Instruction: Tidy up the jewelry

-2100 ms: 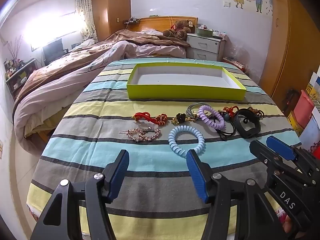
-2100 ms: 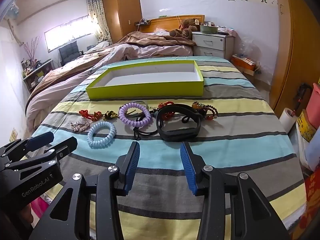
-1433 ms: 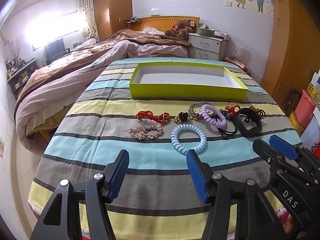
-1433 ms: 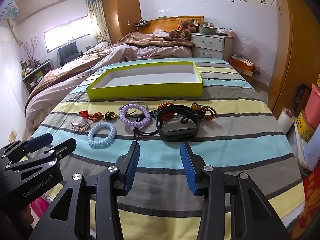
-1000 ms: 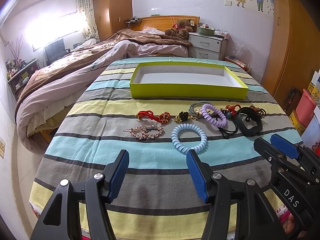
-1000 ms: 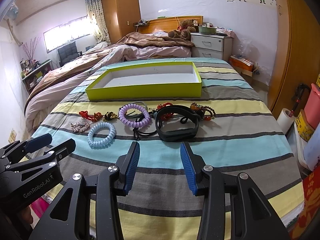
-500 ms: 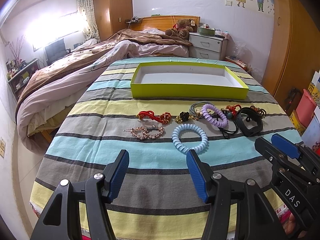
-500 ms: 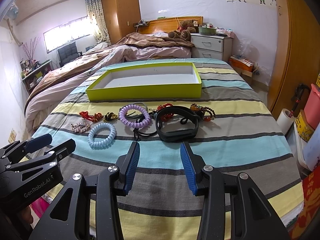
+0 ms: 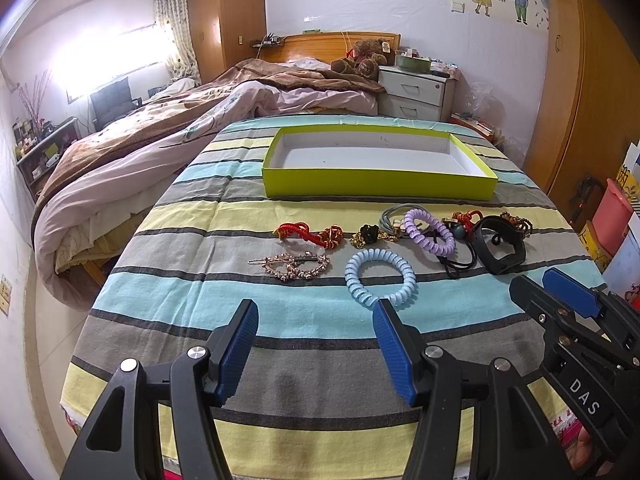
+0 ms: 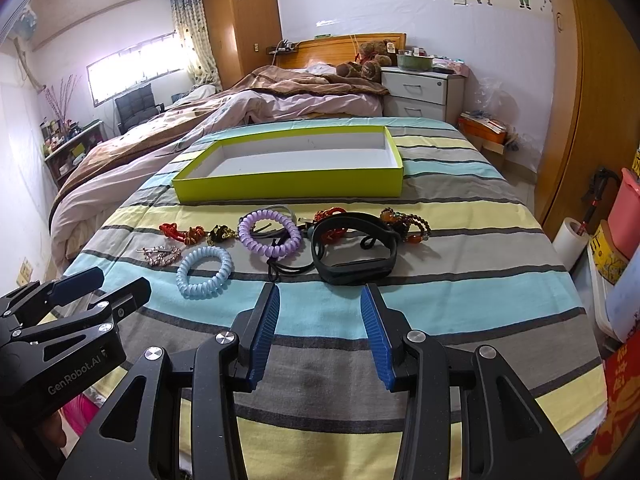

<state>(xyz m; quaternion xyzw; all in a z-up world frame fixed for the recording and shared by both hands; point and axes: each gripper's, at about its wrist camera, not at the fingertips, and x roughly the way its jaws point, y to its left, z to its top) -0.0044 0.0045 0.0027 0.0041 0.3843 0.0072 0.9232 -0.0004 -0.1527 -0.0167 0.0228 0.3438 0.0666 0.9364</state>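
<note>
On the striped cloth (image 9: 192, 240) covering the table, the jewelry lies in a loose row between the grippers and a shallow green box (image 9: 376, 182). Box sits further back, white inside, nothing in it.

Row as seen from the left wrist view, left to right:
- red knotted cord (image 9: 308, 234), with a rhinestone hair clip (image 9: 296, 266) just in front of it
- small black-and-gold piece (image 9: 368, 235)
- light blue coil hair tie (image 9: 380, 277), nearest to the left gripper
- grey bangles (image 9: 394, 213), partly under a purple coil hair tie (image 9: 429, 233)
- thin black elastic (image 9: 460, 266), touching the purple coil
- black wristband (image 9: 502, 246), standing on edge
- brown bead bracelet (image 9: 518, 222), behind the wristband, partly hidden

Left gripper (image 9: 316, 322): jaws spread wide, nothing between them, hanging over the cloth short of the blue coil; its right fingertip (image 9: 382, 310) lines up with the coil's near edge, contact cannot be told.

Right gripper (image 10: 318, 300): jaws likewise apart and empty, over the cloth just short of the wristband (image 10: 354, 250) and the black elastic (image 10: 286, 268). The two grippers sit side by side, each showing at the edge of the other's view.

Behind the table: a bed with a rumpled brown and pink quilt (image 10: 248, 108), a white nightstand (image 10: 424, 92), and a wooden wardrobe (image 10: 244, 16).
</note>
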